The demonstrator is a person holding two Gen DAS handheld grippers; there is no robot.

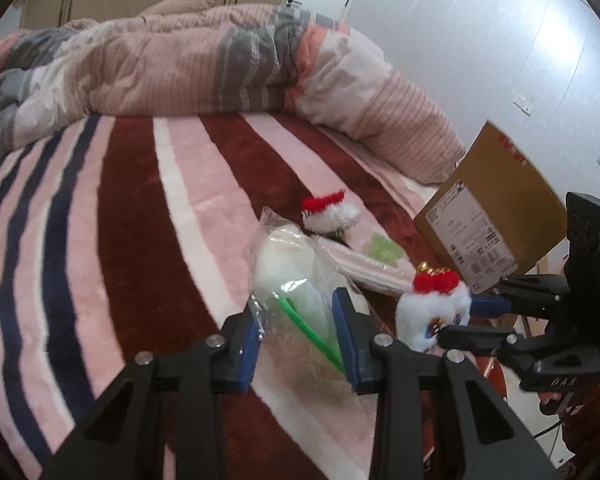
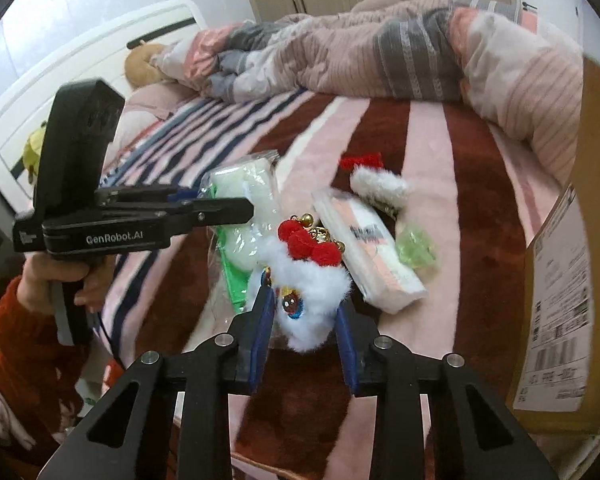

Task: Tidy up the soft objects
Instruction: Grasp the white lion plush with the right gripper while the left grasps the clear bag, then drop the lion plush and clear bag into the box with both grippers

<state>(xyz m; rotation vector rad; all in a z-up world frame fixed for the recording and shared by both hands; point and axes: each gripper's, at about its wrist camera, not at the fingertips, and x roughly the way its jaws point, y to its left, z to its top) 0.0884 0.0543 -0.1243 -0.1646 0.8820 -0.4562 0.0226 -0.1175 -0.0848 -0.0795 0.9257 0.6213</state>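
On the striped bed (image 2: 428, 148) a small heap of soft things lies just beside the cardboard box (image 2: 556, 312), which I take as the landmark. Farthest from the box is a clear plastic bag (image 1: 296, 276) with white stuffing and a green strip; the left gripper (image 1: 298, 336) has its fingers set wide around the bag's near end, not yet pressing it as far as I can tell. Nearer the box, the right gripper (image 2: 304, 324) has the white plush lion head (image 2: 308, 292) with red pom-poms between its fingers, which seem to touch its fur. A tissue pack (image 2: 372, 252), a second fluffy toy (image 2: 376, 184) and a green scrap (image 2: 416, 246) lie between. The step looks like gathering; next, each gripper should close firmly and carry its load toward the box.
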